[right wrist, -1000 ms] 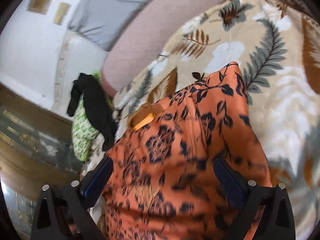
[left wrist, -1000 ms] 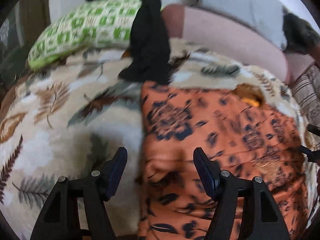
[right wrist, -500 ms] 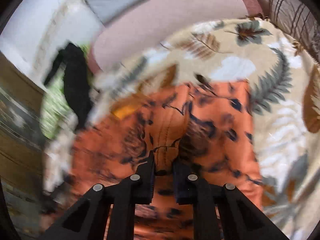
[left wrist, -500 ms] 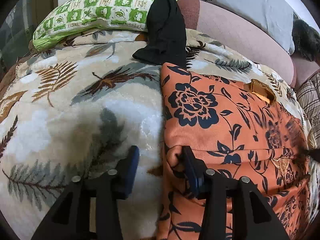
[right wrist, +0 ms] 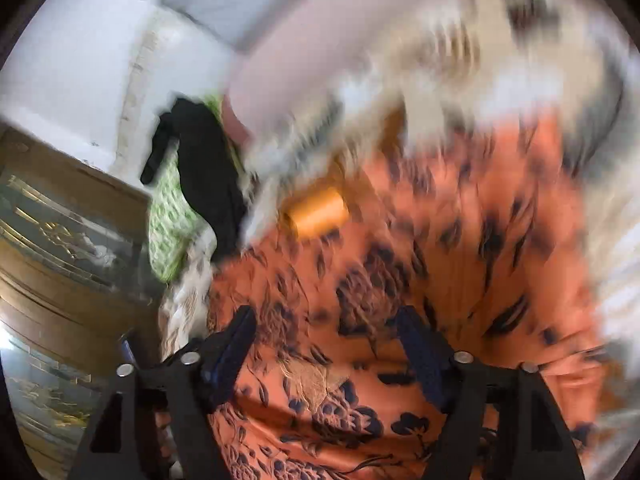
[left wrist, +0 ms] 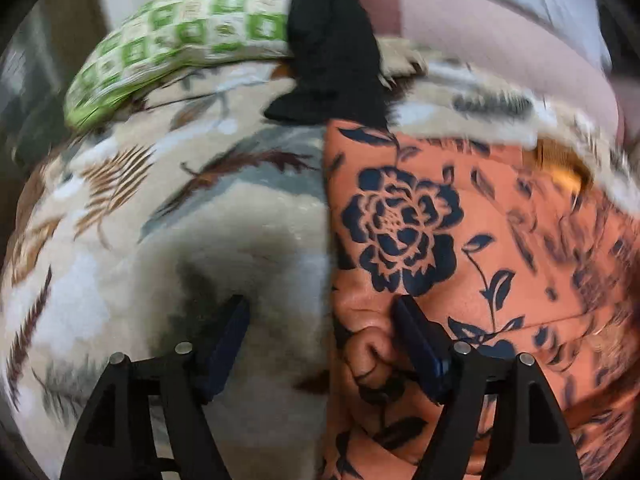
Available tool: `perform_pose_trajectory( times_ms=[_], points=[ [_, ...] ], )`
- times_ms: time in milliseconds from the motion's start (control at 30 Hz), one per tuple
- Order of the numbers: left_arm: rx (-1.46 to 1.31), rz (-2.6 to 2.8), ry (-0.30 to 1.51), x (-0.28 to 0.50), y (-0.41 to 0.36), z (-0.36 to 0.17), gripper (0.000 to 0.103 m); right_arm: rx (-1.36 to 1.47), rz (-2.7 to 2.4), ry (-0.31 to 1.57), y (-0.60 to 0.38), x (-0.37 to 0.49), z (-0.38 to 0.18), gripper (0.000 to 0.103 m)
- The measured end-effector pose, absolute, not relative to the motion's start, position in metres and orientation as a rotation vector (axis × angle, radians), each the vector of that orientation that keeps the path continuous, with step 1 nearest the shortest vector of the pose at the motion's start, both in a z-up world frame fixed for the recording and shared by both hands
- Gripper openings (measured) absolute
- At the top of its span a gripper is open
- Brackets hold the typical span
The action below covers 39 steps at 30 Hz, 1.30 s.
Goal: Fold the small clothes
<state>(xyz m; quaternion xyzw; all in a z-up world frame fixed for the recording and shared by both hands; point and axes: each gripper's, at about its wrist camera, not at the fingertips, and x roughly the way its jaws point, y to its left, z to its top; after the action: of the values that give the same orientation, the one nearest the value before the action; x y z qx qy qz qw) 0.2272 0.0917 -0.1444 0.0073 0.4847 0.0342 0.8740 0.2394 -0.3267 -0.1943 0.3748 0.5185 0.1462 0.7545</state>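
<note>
Orange floral garment [left wrist: 460,240] flat on leaf-print blanket [left wrist: 160,220], near black cloth [left wrist: 336,48]. Both grippers — L [left wrist: 322,314], R [right wrist: 326,326] — fingers wide, holding nothing. Risk: bunched hem slipping, fold skewed.

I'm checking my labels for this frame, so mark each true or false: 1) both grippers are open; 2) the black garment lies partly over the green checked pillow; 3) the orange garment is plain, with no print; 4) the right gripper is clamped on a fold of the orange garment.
1) Both grippers are open: true. The left gripper and the right gripper each show a wide gap between the fingers.
2) True. The black garment drapes over the end of the green checked pillow.
3) False. The orange garment carries a dark floral print.
4) False. The right gripper's jaws stand apart over the cloth, gripping nothing.
</note>
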Motion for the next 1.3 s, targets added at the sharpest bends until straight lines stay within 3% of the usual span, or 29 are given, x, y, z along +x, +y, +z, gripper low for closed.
perform_pose_trajectory(
  times_ms=[33,133,267,600,1033,1100,1167,1233,1300],
  points=[
    [0.01,0.067,1.008,0.222,0.093,-0.136,0.077,0.879,0.308,1.081,-0.335,0.232,-0.194,0.067],
    [0.013,0.071,0.909,0.193,0.102,-0.102,0.077,0.792,0.269,0.976,-0.343,0.202,-0.155,0.077],
    [-0.107,-0.004,0.9,0.126,0.131,-0.086,0.08,0.71,0.224,0.911,-0.36,0.132,-0.128,0.077],
    [-0.271,-0.137,1.063,-0.024,0.14,-0.135,0.08,0.713,0.084,1.079,-0.408,-0.057,-0.176,0.078],
    [-0.315,-0.125,1.116,-0.037,0.134,-0.16,0.08,0.747,0.139,1.076,-0.402,-0.082,-0.188,0.078],
    [-0.293,-0.119,1.122,-0.038,0.134,-0.161,0.08,0.724,0.178,1.109,-0.395,-0.079,-0.189,0.076],
    [-0.296,-0.127,1.113,-0.042,0.135,-0.158,0.08,0.708,0.217,1.126,-0.387,-0.078,-0.185,0.059],
    [-0.31,-0.14,1.1,-0.043,0.136,-0.156,0.08,0.693,0.225,1.12,-0.385,-0.079,-0.182,0.057],
    [-0.308,-0.134,1.109,-0.043,0.137,-0.158,0.069,0.722,0.226,1.102,-0.389,-0.082,-0.183,0.055]
  ],
)
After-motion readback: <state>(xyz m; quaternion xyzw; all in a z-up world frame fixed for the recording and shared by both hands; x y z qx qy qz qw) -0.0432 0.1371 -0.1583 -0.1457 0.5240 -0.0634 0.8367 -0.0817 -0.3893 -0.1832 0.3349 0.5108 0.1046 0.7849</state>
